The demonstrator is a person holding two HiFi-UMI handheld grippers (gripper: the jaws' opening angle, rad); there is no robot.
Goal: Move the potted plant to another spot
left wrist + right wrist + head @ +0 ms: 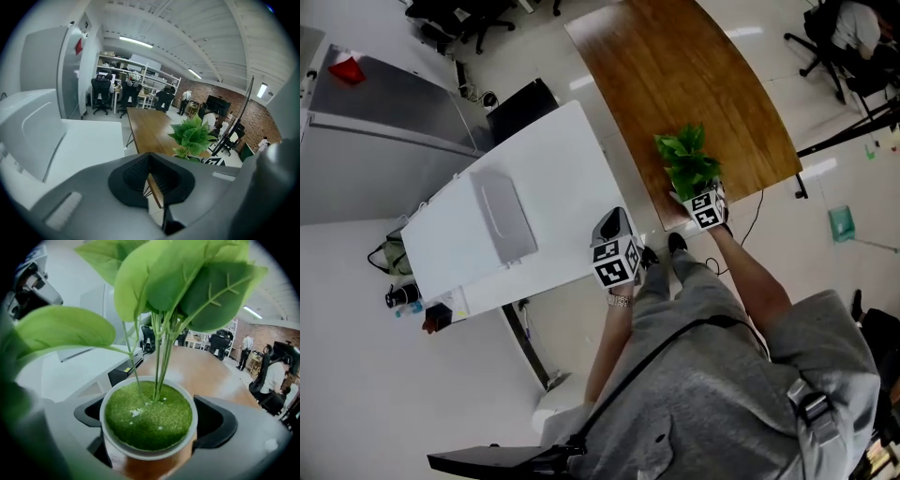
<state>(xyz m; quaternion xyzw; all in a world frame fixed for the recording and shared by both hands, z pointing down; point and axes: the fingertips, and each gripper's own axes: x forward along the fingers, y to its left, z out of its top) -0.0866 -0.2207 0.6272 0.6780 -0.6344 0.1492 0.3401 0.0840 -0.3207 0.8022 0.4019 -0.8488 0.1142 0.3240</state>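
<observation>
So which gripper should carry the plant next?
Right: the right gripper is shut on the potted plant at the wooden table's edge; the left gripper is shut and empty.

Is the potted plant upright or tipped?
Upright: the green-leafed plant in its white round pot has stems rising straight, clamped in the right gripper.

Long wooden table, white table beside it, pale glossy floor, brick wall, strip lights
</observation>
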